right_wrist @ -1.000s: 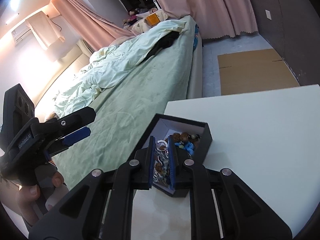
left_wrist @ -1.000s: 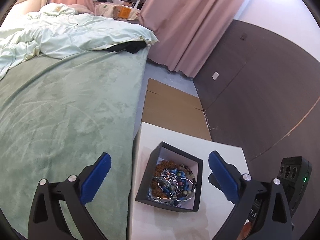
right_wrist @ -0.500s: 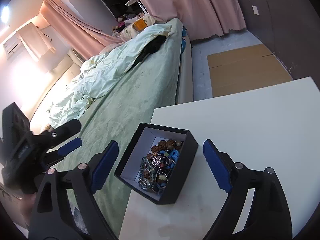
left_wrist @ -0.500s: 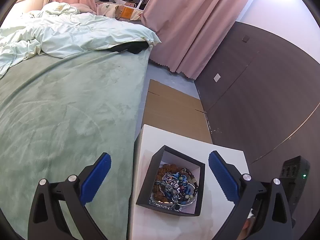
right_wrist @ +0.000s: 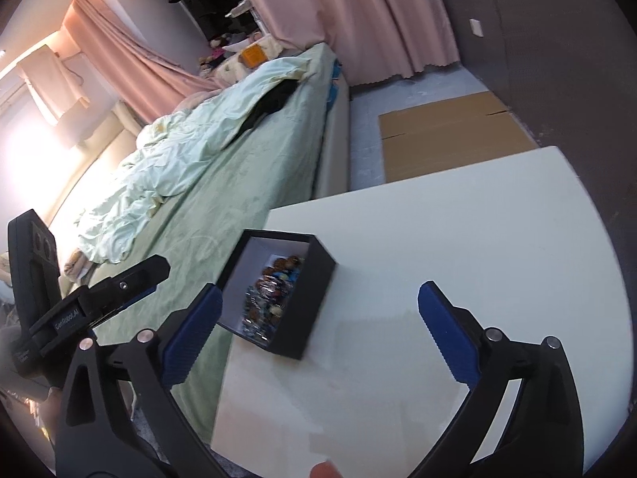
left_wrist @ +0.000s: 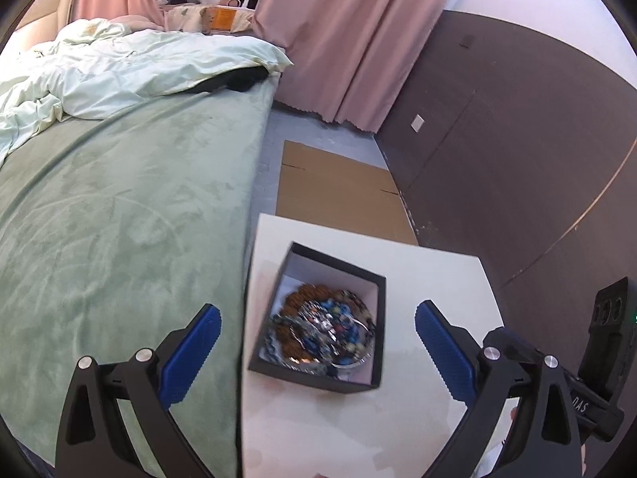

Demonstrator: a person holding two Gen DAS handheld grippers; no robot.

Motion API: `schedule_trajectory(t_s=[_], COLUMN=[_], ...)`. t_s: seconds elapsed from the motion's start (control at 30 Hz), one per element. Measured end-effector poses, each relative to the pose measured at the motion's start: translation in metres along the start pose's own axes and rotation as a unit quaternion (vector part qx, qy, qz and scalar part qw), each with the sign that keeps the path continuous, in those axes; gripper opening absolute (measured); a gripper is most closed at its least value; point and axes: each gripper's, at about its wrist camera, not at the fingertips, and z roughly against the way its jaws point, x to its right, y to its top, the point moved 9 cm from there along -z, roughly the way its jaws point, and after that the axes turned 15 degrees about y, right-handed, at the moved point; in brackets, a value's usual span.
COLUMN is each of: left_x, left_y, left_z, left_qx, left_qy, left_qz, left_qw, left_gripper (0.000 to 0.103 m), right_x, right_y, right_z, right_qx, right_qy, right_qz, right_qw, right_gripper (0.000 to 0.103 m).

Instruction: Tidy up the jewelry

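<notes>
A black open box [left_wrist: 376, 318] with a white lining stands near the left edge of a white table [left_wrist: 438, 279]. It holds a tangled heap of beaded bracelets and chains [left_wrist: 322, 326] in brown, blue and silver. My left gripper [left_wrist: 316, 350] is open and empty, hovering above the box. My right gripper [right_wrist: 318, 334] is open and empty, above the table just right of the box [right_wrist: 314, 298]; the jewelry [right_wrist: 274, 290] shows inside. The left gripper's body [right_wrist: 91, 302] appears at the left of the right wrist view.
A bed with a green cover [left_wrist: 119, 219] and a pale rumpled duvet [left_wrist: 139, 71] lies against the table's left side. Flattened cardboard [left_wrist: 338, 191] lies on the floor beyond the table. A dark wall [left_wrist: 517, 139] and pink curtains [left_wrist: 350, 40] stand behind.
My right gripper was shut inside the box on the jewelry; it opened, let go and drew back to the right. My left gripper stayed open and shifted slightly.
</notes>
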Motion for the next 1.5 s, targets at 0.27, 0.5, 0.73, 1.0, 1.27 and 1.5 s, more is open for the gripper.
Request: schedule_trajectory(t_s=[0.27,0.5,0.73,1.0,1.27,1.5], left_x=[0.024,0.040,0.046,0.058,0.068,0.073], left_y=[-0.019,-0.026,-0.036,-0.048,-0.055,-0.059], left_z=[0.009,0.028,0.044,0.059,0.065,0.066], left_qx=[0.008,0.031,0.051,0.073,0.088,0.093], left_qy=[0.002,-0.006,-0.005,-0.008,0.000,0.009], left_qz=[-0.037,-0.054,-0.074,-0.088,-0.102,-0.117], left_qw=[0.9993,0.9981,0.9959,0.9934,0.9909,0.9888], left_gripper=[0.095,0.095,0.095,0.095,0.095,0.095], right_x=[0.014,0.017,0.015,0.011,0.017,0.025], right_y=[-0.006,-0.014,-0.023,-0.035,-0.039,-0.043], right_z=[0.036,0.062,0.088,0.107,0.118,0.117], right_qx=[0.015,0.022,0.021,0.008,0.005,-0.003], right_qy=[-0.017,-0.031,-0.025,-0.025,-0.038,-0.047], right_qz=[-0.020,-0.008,0.002,0.016,0.015,0.005], right_qw=[1.000,0.999,0.999,1.000,0.999,0.999], right_gripper=[0.098,0.098,0.098,0.098,0.098,0.098])
